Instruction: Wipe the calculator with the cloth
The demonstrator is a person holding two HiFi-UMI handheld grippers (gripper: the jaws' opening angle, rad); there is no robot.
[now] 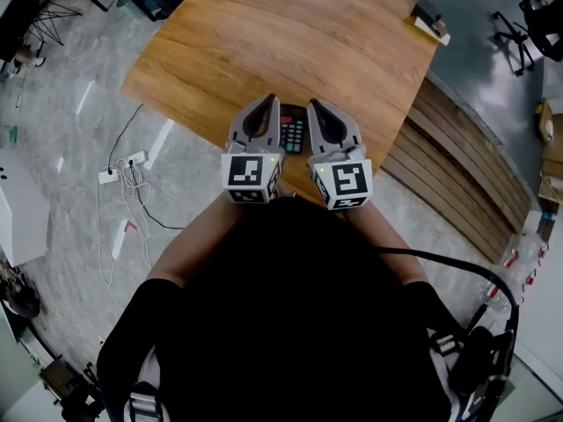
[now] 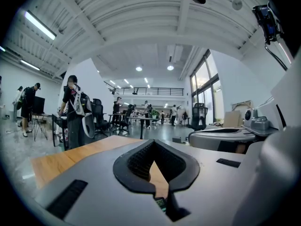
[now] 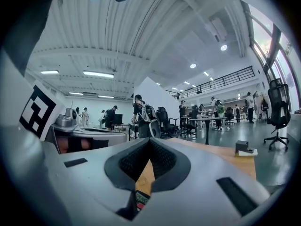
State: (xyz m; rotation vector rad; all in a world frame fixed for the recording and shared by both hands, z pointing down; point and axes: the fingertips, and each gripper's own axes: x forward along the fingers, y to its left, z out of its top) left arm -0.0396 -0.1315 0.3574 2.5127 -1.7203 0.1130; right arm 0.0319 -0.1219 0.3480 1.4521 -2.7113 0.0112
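While left tool (image 1: 269, 102) and right tool (image 1: 313, 105) hover closed, calculator (image 1: 292, 132) between, wooden table (image 1: 264, 33).

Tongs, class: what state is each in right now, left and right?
Left tongs: closed, holding nothing.
Right tongs: closed, holding nothing.

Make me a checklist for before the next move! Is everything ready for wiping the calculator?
1. Calculator found: ok. The calculator lies on the table near its near edge, between the two grippers.
2. Cloth found: not ok. No cloth shows in any view.
3. Left gripper free: ok. Its jaws are shut with nothing between them.
4. Right gripper free: ok. It is shut and empty too.
5. Jaws ready to grab: not ok. Both are shut and would have to open first.
6. Space around the calculator: ok. The only other thing on the table, a small object, sits at the far corner.
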